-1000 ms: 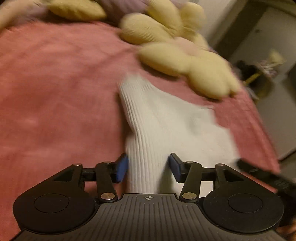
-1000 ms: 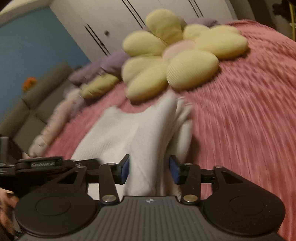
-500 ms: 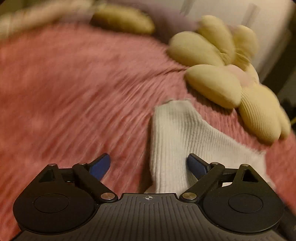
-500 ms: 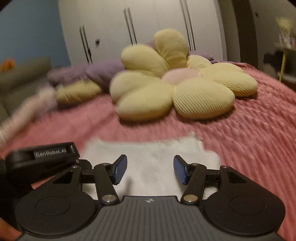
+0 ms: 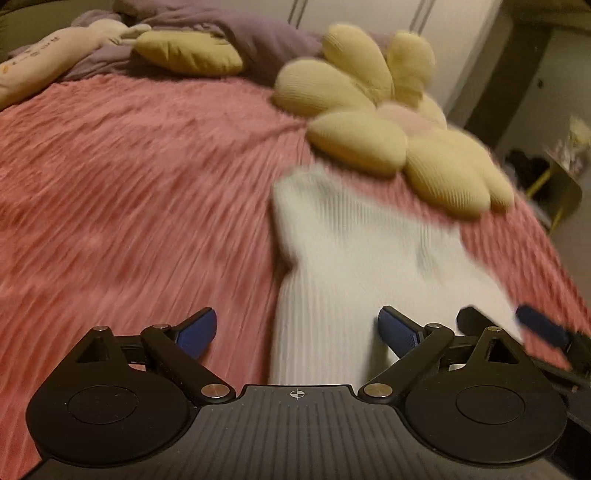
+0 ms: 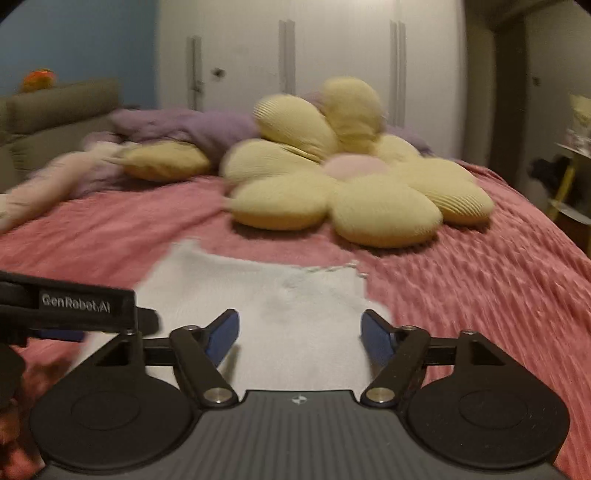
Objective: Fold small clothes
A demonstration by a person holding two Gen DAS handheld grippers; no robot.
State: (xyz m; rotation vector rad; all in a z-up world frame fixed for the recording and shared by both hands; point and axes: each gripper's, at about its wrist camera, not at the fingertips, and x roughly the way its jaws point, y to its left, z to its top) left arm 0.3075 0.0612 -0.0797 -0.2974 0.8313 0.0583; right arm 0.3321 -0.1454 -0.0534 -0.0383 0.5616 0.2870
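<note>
A small white ribbed knit garment [image 5: 354, 266] lies flat on the pink bedspread [image 5: 129, 192]; it also shows in the right wrist view [image 6: 273, 302]. My left gripper [image 5: 297, 328] is open and empty just above the garment's near left part. My right gripper [image 6: 299, 334] is open and empty above the garment's near edge. The right gripper's blue fingertip shows at the right edge of the left wrist view [image 5: 541, 325]. The left gripper's body [image 6: 81, 306] shows at the left of the right wrist view.
A yellow flower-shaped cushion [image 5: 388, 136] lies just beyond the garment, also in the right wrist view [image 6: 351, 184]. A small yellow pillow [image 5: 188, 55], purple bedding [image 5: 240, 33] and a pale plush toy [image 5: 55, 48] lie at the bed's far end. The bed's right edge drops off [image 5: 561, 236].
Both grippers have let go of the white garment and opened wide. The garment now lies flat on the bed, and both grippers have drawn back slightly.
</note>
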